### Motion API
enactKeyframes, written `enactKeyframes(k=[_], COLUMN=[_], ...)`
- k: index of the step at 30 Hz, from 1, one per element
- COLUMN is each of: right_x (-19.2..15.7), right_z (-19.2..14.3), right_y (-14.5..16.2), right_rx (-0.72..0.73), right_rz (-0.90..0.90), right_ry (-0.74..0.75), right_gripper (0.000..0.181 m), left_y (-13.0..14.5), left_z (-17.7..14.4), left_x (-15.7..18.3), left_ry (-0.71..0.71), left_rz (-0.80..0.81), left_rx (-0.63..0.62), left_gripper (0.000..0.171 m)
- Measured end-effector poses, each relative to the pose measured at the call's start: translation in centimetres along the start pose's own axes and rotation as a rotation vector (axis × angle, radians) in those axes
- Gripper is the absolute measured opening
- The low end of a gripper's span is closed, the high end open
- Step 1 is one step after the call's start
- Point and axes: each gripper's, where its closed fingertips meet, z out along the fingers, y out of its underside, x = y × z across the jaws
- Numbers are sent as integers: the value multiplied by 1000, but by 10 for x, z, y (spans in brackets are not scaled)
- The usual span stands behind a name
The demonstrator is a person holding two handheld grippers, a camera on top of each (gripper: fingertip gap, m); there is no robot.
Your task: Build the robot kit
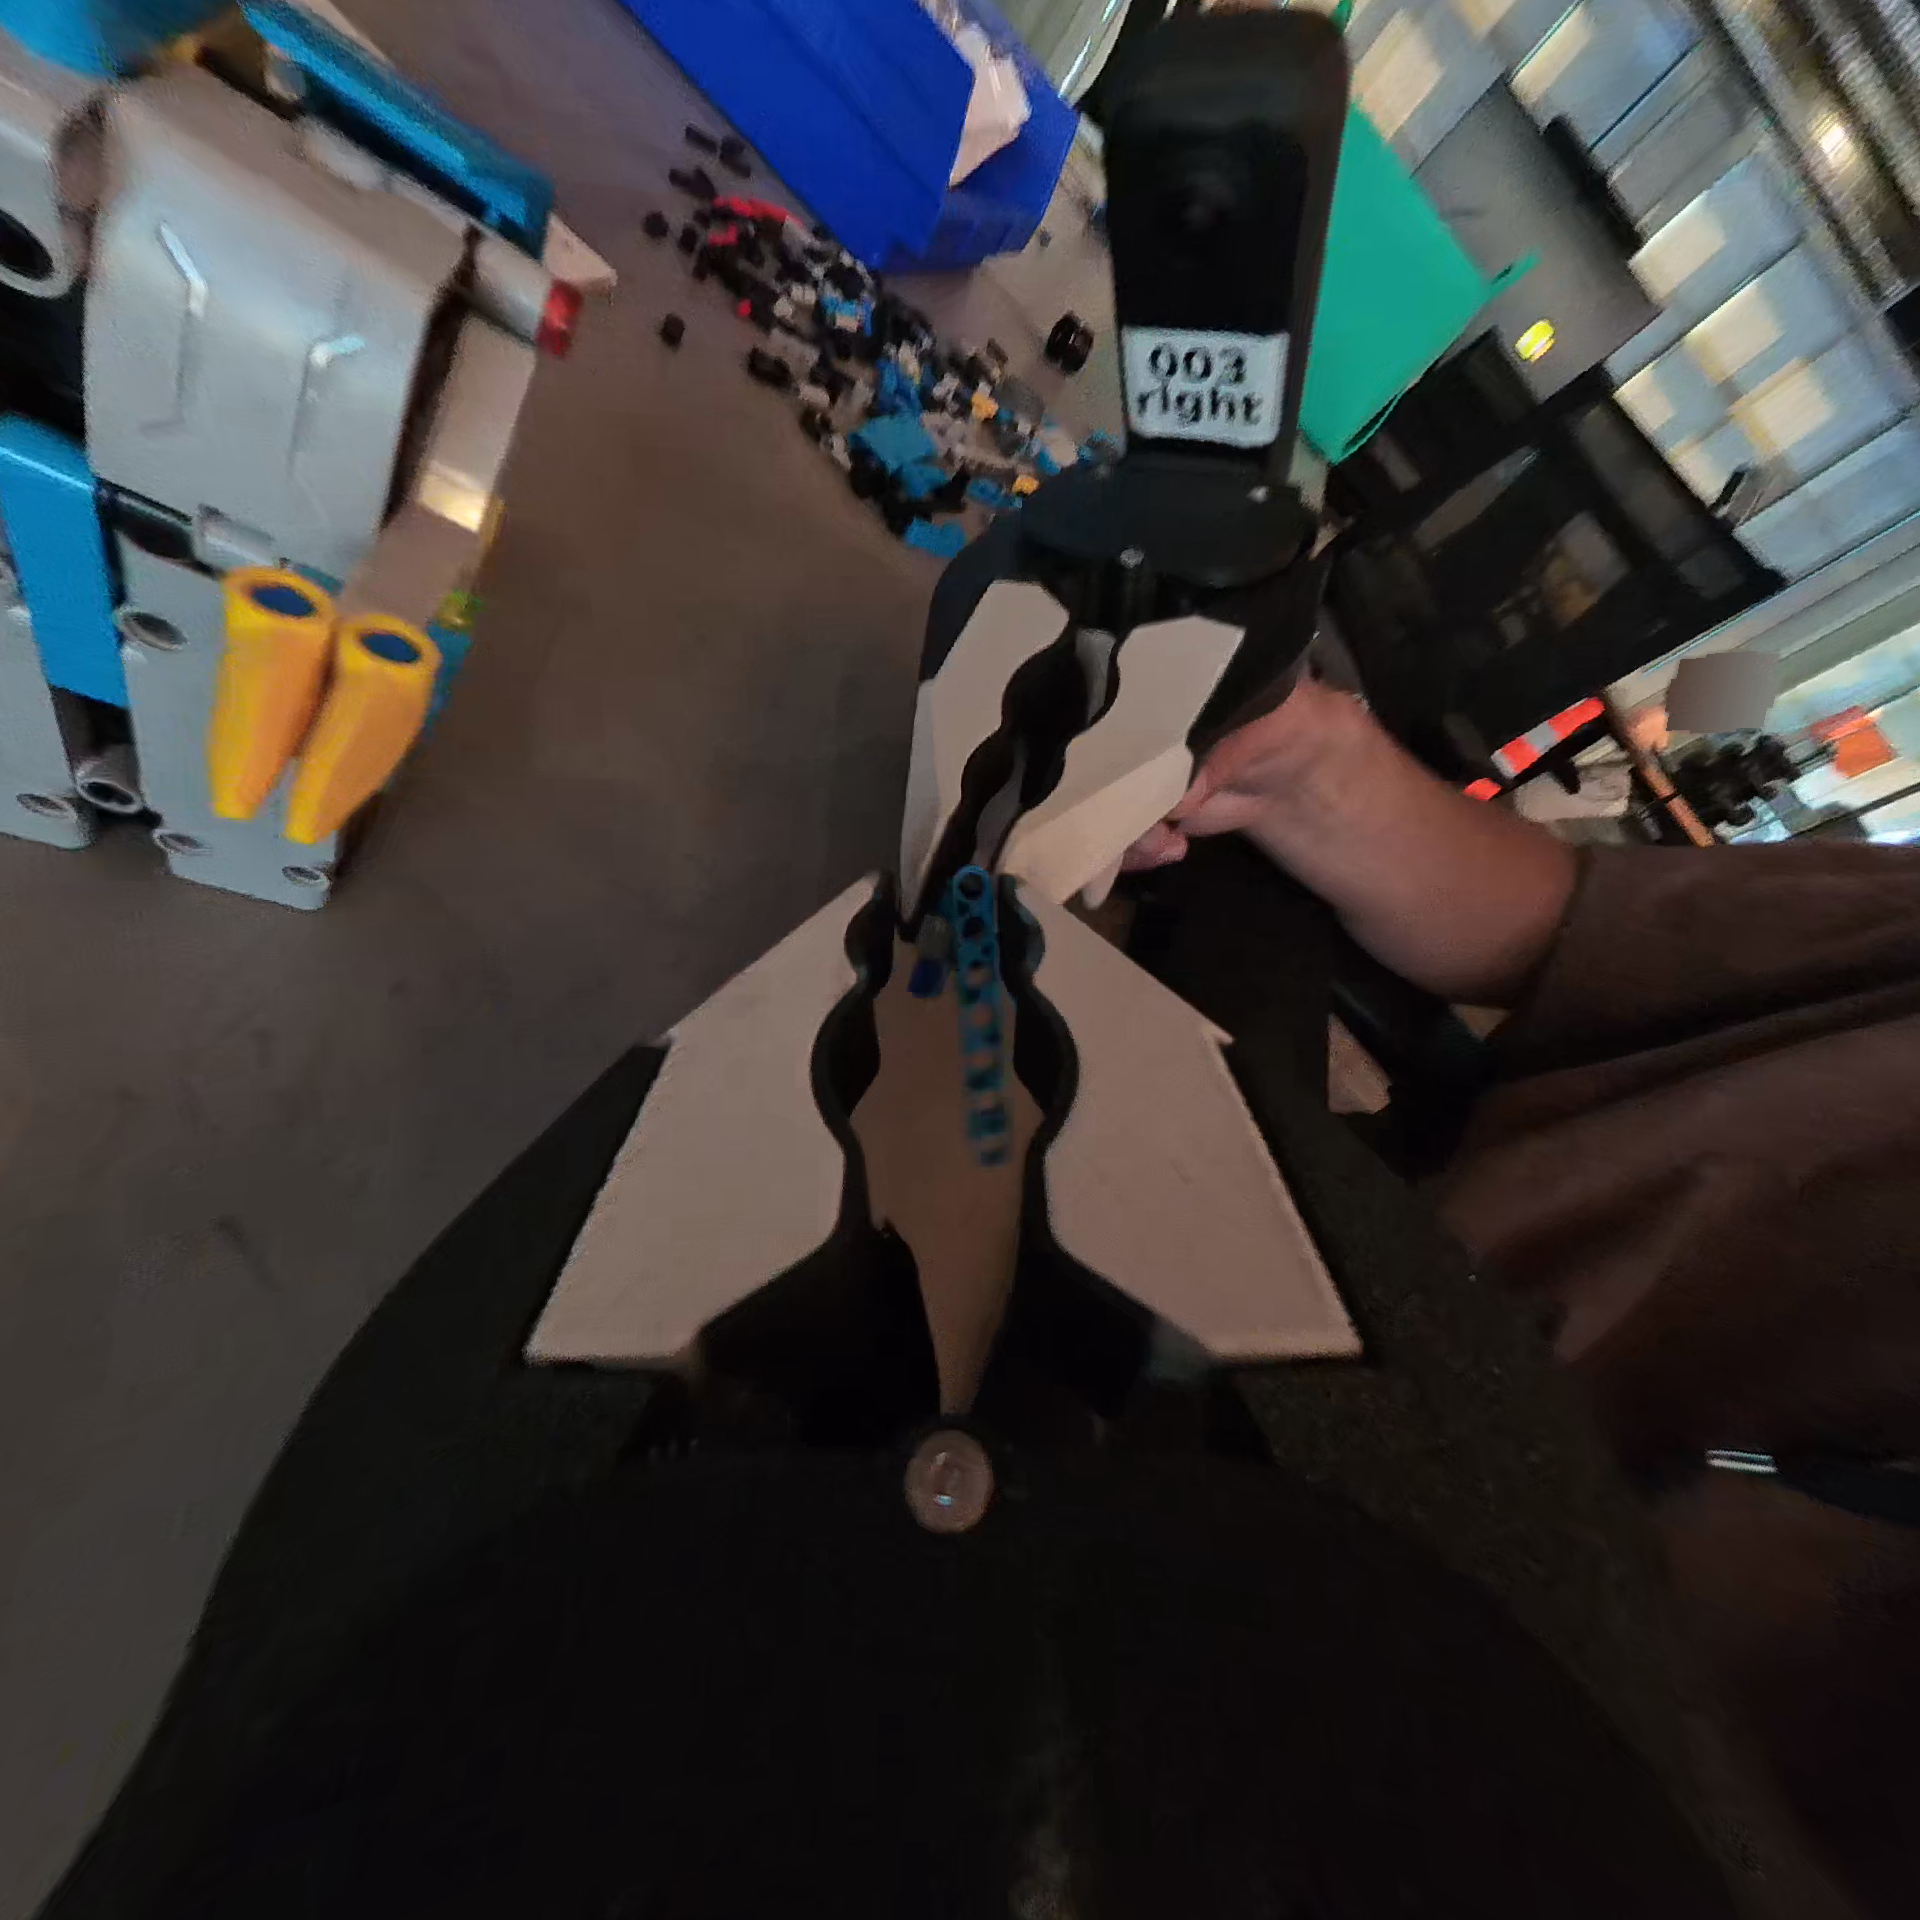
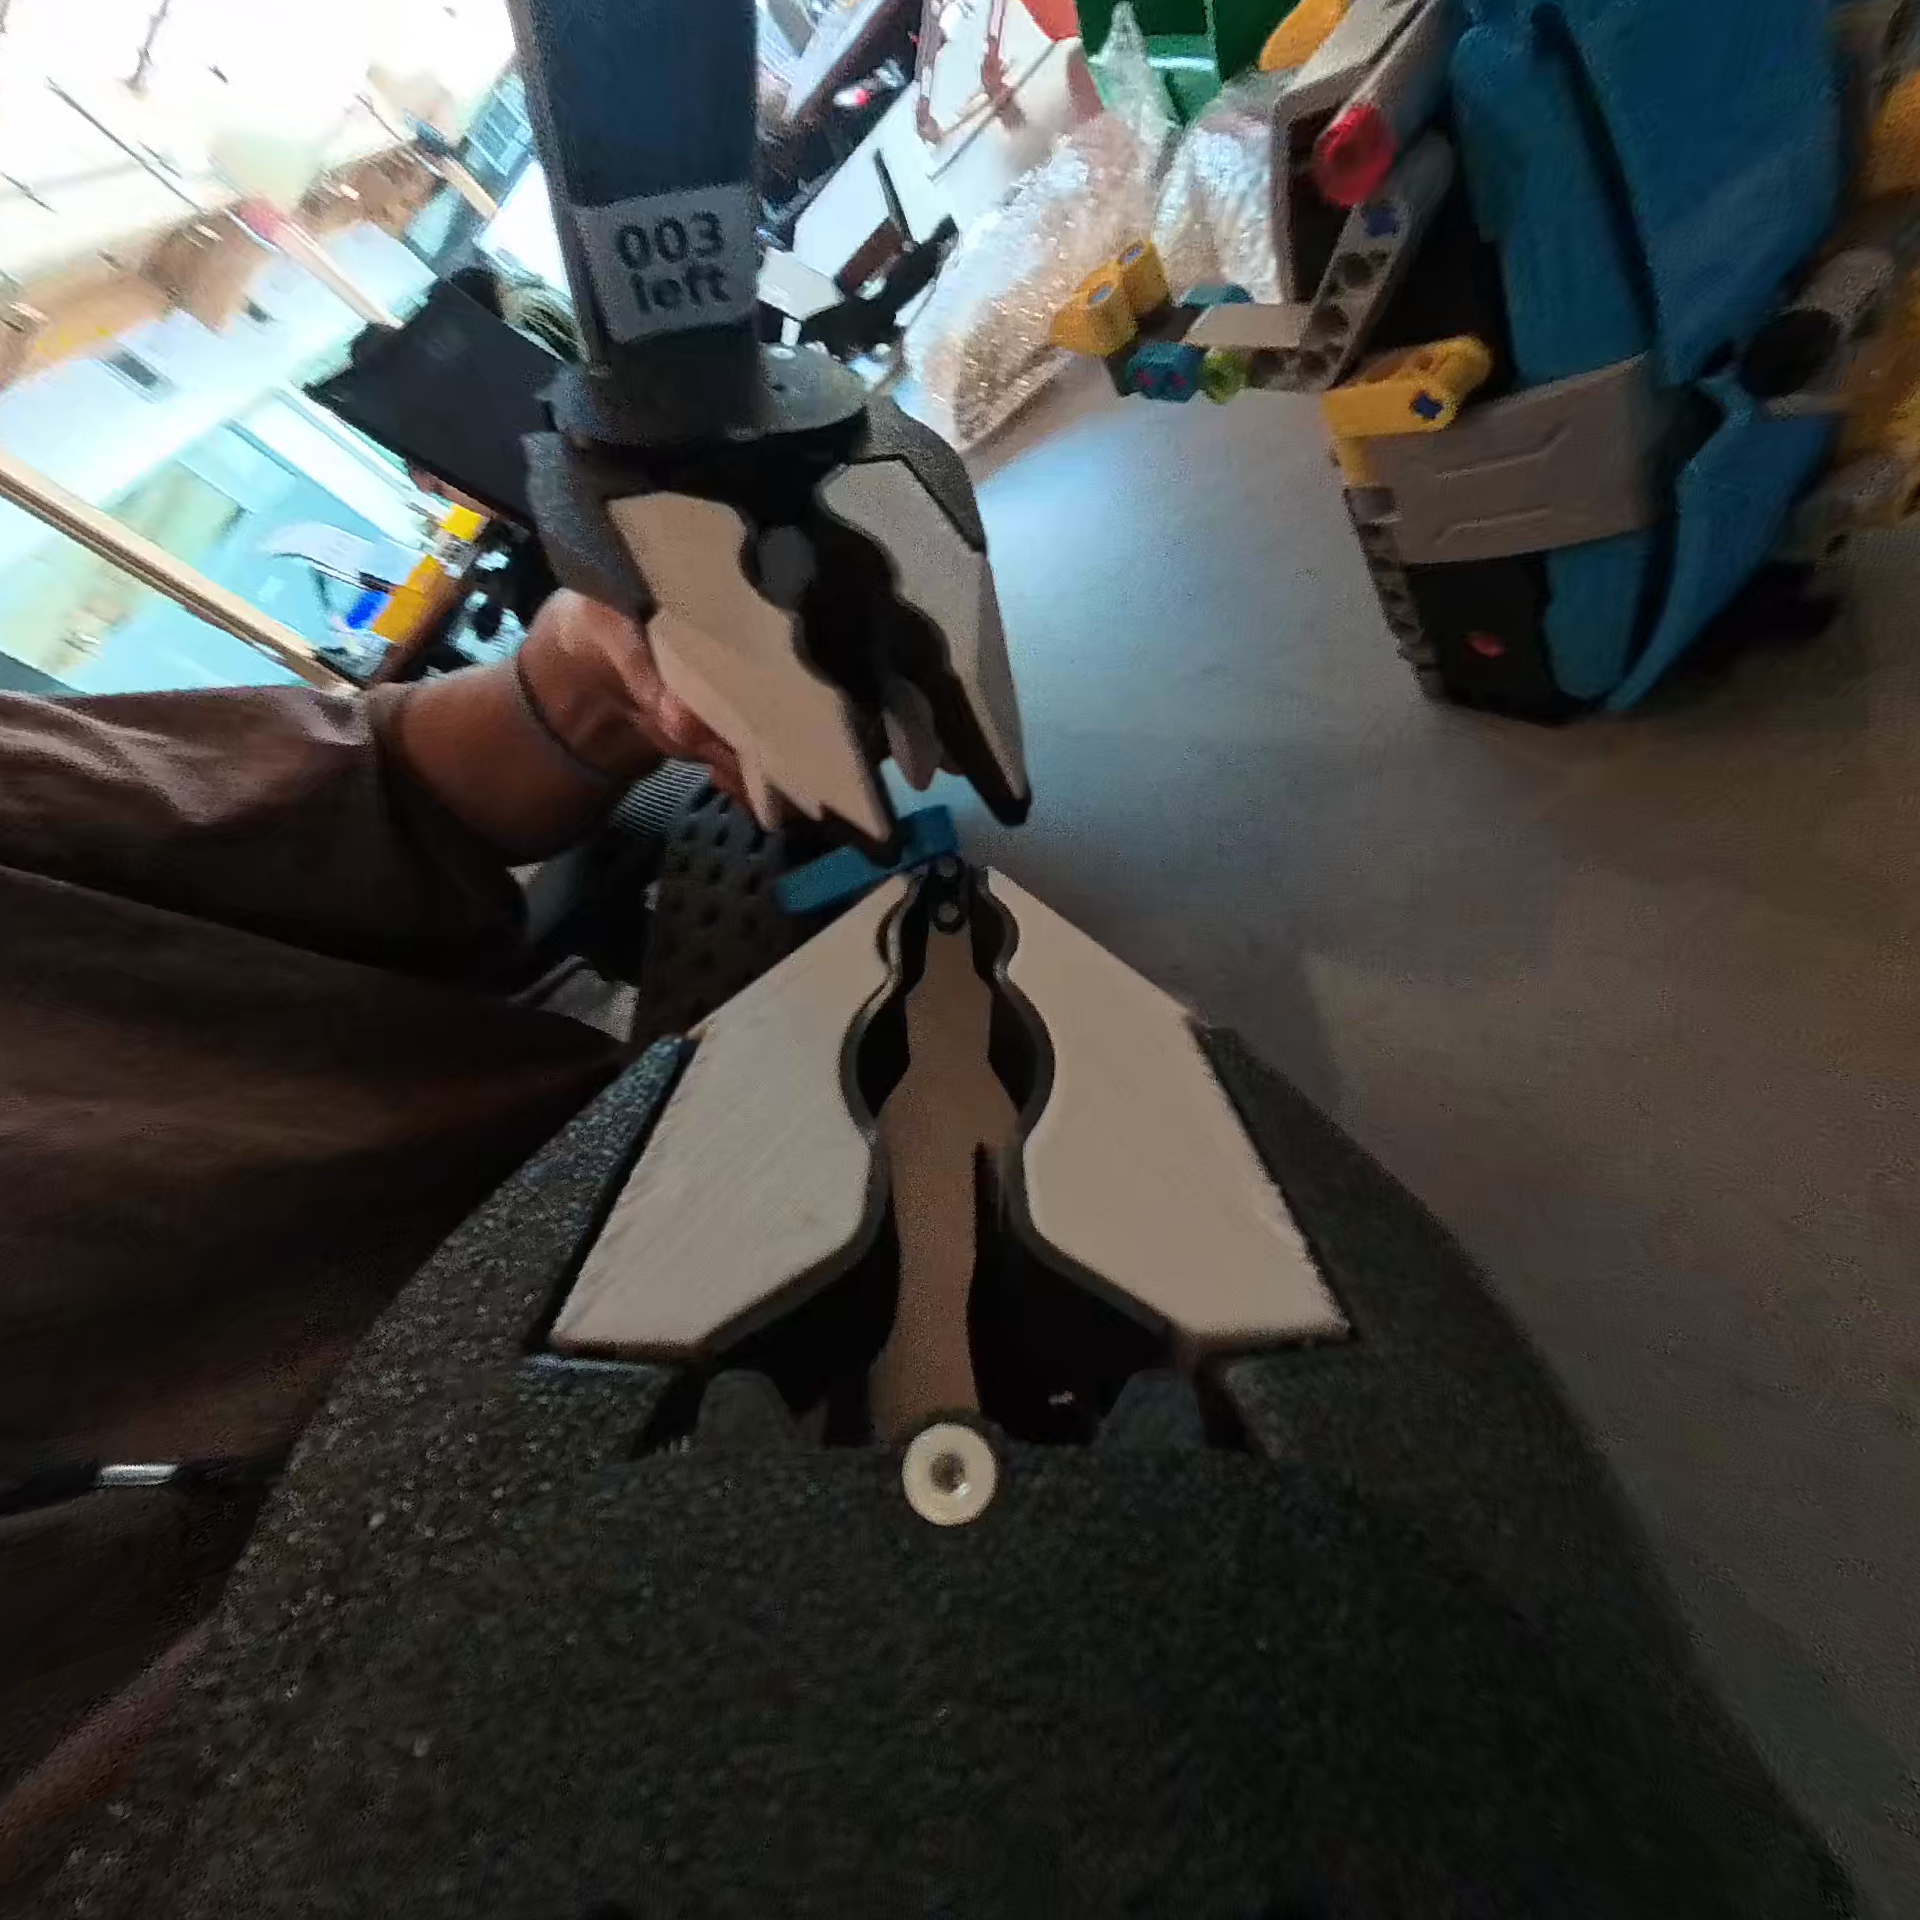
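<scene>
The left gripper (image 1: 951, 914) has its jaws closed on a blue perforated beam (image 1: 977, 1023), which lies lengthwise between them. Meeting it tip to tip, the right gripper (image 2: 945, 883) has its jaws pinched on a small dark pin (image 2: 945, 904) touching that beam's end. A grey-blue brick model (image 1: 270, 416) stands well left, loose bricks (image 1: 883, 395) beyond on the grey surface (image 1: 644, 644).

Workshop-like lab space: grey floor (image 1: 644, 727) strewn with building-brick parts (image 1: 883, 416), blue storage bins (image 1: 883, 125), glazed partitions (image 1: 1714, 312) behind.
</scene>
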Motion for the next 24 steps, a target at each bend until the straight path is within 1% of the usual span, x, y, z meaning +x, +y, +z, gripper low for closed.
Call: enactKeyframes(k=[2, 4, 7, 9, 11, 14, 16, 20, 22, 24], right_x=[3, 5, 5, 11, 22, 30, 30, 30, 30, 29], right_z=[-2, -3, -4, -7, -14, -22, -24, -19, -18, -17], right_y=[-1, -3, -4, -4, -3, -5, -7, -4, 0, 2], right_rx=[1, 15, 20, 6, -10, -4, 9, -12, -33, -45], right_rz=[-22, -31, -31, -59, -107, -116, -106, -116, -128, -138], right_ry=[28, 41, 39, 86, 164, 204, 198, 201, 208, 207], right_gripper=[7, 7, 7, 7, 7, 7, 7, 7, 7, 7], left_y=[2, -1, -1, -4, -4, 14, 25, 42, 44, 43], left_z=[2, 1, -1, -9, -20, -36, -37, -19, -16, -11], left_x=[-2, -5, -6, -11, -16, -32, -42, -44, -52, -55], left_ry=[-37, -74, -85, -111, -151, -262, -312, -235, -238, -222], left_rz=[21, 31, 35, 58, 148, 426, 553, 617, 709, 755], left_rx=[-14, 3, 6, 8, -21, -208, -327, -493, -590, -657], left_gripper=[22, 23, 22, 23, 23, 23, 24, 28, 28, 28])
